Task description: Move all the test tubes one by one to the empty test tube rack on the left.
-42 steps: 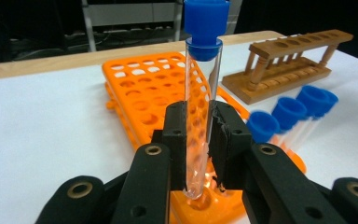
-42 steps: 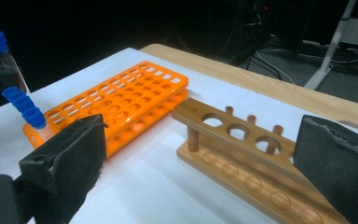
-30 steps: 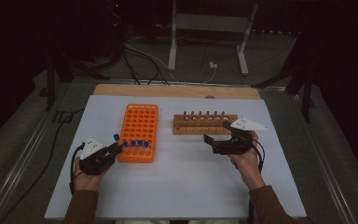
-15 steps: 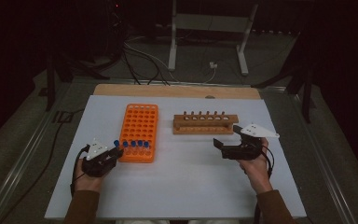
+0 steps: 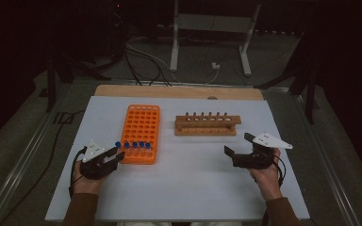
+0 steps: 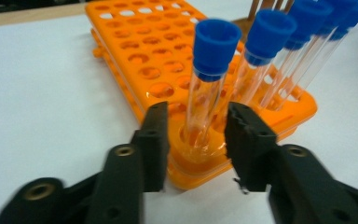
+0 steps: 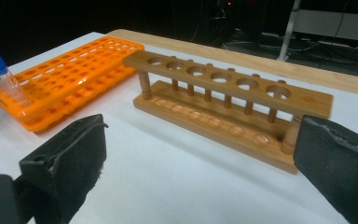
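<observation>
left gripper: jaws apart around a clear blue-capped tube, contact unclear | tube: corner of orange plastic rack | right gripper: spread, empty, right of rack | white table, dark room

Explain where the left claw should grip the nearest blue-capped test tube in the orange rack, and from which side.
Grip the clear glass wall of the nearest test tube, below its blue cap and above the orange rack. Come level from the rack's near end, where the left claw already straddles it, open. The tube stands nearly upright, with neighbours only behind, so lifting straight up probably works best.
</observation>
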The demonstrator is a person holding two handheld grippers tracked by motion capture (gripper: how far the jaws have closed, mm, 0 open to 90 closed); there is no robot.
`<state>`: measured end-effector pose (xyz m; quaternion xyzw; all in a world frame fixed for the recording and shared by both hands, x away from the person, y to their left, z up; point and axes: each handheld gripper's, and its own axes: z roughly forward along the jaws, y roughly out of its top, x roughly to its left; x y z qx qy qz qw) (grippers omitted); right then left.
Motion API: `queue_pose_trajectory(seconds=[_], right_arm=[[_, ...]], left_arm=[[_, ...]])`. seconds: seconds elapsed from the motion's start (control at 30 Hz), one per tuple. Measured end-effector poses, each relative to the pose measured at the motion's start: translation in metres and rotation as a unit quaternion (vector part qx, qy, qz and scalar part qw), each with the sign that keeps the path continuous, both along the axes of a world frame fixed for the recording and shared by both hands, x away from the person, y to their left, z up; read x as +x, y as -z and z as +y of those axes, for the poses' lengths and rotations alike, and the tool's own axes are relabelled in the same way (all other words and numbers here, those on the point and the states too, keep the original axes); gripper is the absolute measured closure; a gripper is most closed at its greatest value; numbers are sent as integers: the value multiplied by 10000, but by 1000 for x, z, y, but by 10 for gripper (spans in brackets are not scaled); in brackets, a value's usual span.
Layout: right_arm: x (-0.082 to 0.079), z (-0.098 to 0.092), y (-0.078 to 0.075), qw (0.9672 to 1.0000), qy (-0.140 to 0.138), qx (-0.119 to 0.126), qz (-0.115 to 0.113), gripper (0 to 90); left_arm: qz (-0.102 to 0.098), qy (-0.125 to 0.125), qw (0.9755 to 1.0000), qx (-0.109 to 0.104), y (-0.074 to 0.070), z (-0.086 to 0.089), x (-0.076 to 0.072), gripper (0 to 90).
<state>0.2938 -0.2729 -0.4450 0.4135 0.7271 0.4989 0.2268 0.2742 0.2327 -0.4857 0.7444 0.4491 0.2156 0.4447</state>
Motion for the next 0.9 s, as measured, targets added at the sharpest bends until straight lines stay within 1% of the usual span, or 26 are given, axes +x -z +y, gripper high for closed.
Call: queue_pose_trajectory(seconds=[0.07, 0.17, 0.23, 0.3, 0.33, 0.4, 0.43, 0.47, 0.53, 0.57, 0.63, 0.7, 0.77, 0.8, 0.9], right_arm=[[-5, -5, 2, 10000, 26, 41, -56, 30], [-13, -13, 5, 9998, 88, 133, -154, 30], [-18, -19, 8, 9996, 147, 118, -210, 30], [-21, -24, 11, 9994, 177, 161, -241, 30], [-23, -26, 13, 9994, 201, 172, -244, 30], [-26, -29, 15, 9991, 257, 224, -268, 30], [-27, -30, 16, 9989, 268, 239, -289, 30], [-28, -31, 17, 9988, 280, 248, -308, 30], [-31, -32, 18, 9986, 302, 273, -338, 29], [-32, -32, 19, 9985, 312, 285, -351, 29], [-34, -33, 19, 9981, 360, 325, -393, 29], [-35, -36, 19, 9977, 459, 248, -426, 29], [-36, -40, 19, 9971, 513, 351, -428, 30], [-36, -41, 19, 9970, 534, 374, -420, 29], [-36, -45, 22, 9971, 570, 353, -371, 30]], left_arm=[[-107, -103, 9998, -95, -3, 5, -5, 501], [-433, -226, 9985, -239, -11, 14, -16, 439], [-604, -343, 9973, -246, -15, 20, -22, 386], [-714, -414, 9961, -304, -17, 25, -27, 354], [-763, -472, 9955, -316, -18, 26, -29, 342], [-858, -602, 9940, -324, -19, 29, -33, 286], [-899, -646, 9933, -342, -19, 30, -35, 276], [-925, -675, 9928, -344, -19, 31, -37, 264], [-992, -750, 9917, -317, -20, 32, -40, 206], [-1004, -778, 9913, -333, -21, 33, -41, 180], [-1049, -807, 9903, -411, -22, 34, -42, 155], [-1068, -845, 9898, -421, -22, 35, -42, 75], [-1069, -873, 9894, -456, -23, 34, -43, 23], [-1082, -867, 9893, -447, -23, 34, -43, 8], [-1082, -862, 9893, -474, -23, 33, -44, 5]])
